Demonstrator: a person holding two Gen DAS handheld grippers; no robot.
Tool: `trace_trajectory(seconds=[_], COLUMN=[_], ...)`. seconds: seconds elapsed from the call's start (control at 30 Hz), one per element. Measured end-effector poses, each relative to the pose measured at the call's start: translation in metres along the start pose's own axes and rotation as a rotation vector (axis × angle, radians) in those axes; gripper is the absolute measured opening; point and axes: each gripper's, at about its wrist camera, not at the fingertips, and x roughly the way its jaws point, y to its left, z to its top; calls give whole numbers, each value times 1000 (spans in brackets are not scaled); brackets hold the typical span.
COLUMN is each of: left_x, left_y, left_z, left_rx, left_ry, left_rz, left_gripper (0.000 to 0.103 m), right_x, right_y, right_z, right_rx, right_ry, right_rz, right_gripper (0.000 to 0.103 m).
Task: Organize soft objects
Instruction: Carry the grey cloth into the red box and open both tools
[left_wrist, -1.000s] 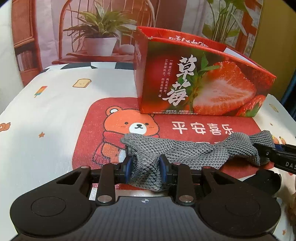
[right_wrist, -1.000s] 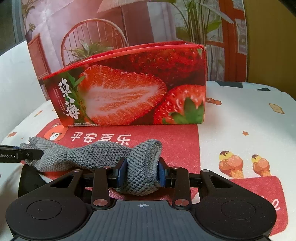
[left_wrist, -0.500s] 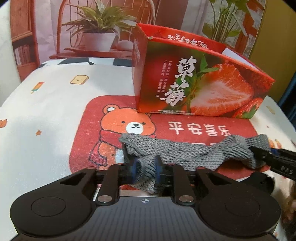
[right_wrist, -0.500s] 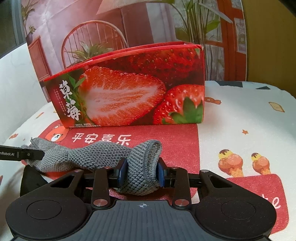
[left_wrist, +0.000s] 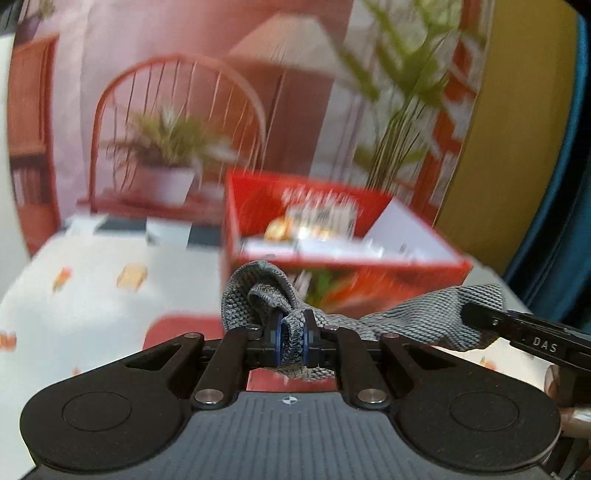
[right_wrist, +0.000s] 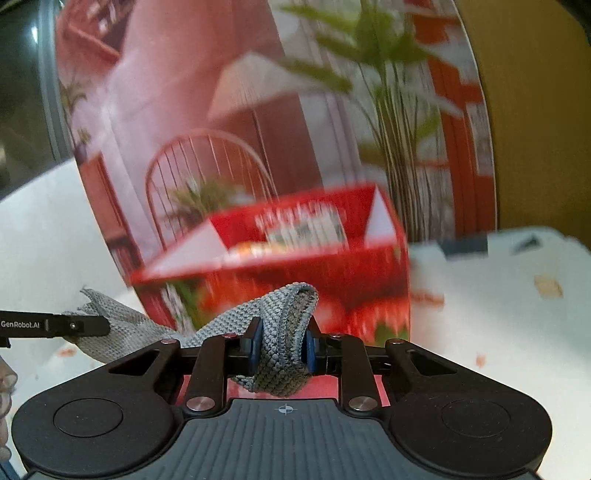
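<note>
A grey knitted cloth (left_wrist: 413, 321) hangs stretched in the air between my two grippers. My left gripper (left_wrist: 291, 341) is shut on one bunched end of it. My right gripper (right_wrist: 282, 345) is shut on the other end (right_wrist: 280, 332). The cloth is held in front of and about level with the rim of the open red strawberry box (left_wrist: 332, 236), which also shows in the right wrist view (right_wrist: 280, 254). Blurred items lie inside the box. Each gripper's finger shows at the edge of the other's view.
The white patterned tablecloth (left_wrist: 92, 295) with the red bear mat (left_wrist: 177, 328) lies below. A backdrop printed with a chair and plants (left_wrist: 177, 147) stands behind the box. Both views are motion-blurred.
Both grippers have risen with the cloth from the red mat to about the box's rim height. The left gripper closed tighter on its end. The box's open top has come into view.
</note>
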Motion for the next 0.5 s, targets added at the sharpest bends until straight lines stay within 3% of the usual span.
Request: trace_trajectory(seconds=[0.27, 0.5], left_x=[8, 60], left_y=[-25, -33], left_z=[50, 81], left_rx=[56, 78], left_ry=[-113, -71], left_rz=[-4, 0], left_gripper=[11, 11], right_x=[5, 48], right_y=[0, 6], right_z=[59, 95], right_rx=[-42, -102], right_ry=[-98, -48], right_rz=[-11, -50], right_gripper=[21, 20])
